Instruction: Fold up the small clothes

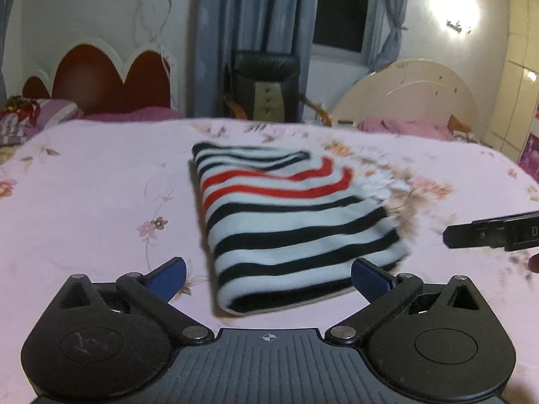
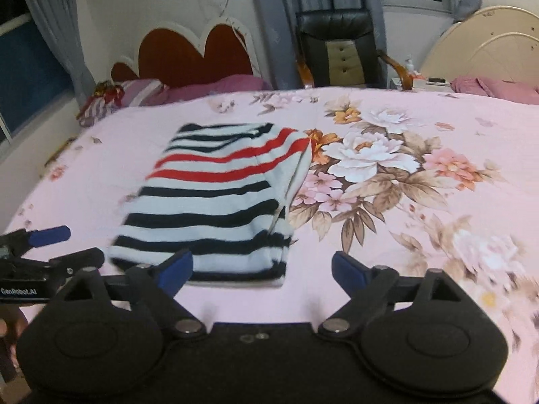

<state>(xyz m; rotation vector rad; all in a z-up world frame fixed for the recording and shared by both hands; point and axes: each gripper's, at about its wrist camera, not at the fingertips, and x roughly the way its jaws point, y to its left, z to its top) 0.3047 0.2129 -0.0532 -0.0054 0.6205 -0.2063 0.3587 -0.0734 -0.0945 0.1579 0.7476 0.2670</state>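
A folded striped garment (image 1: 286, 222) lies flat on the floral bed (image 1: 101, 185). The left gripper (image 1: 267, 277) and right gripper (image 2: 262, 271) hover near it, fingers spread wide, gripping nothing.

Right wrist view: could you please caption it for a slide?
Folded striped garment lies on floral bedsheet, right gripper open.
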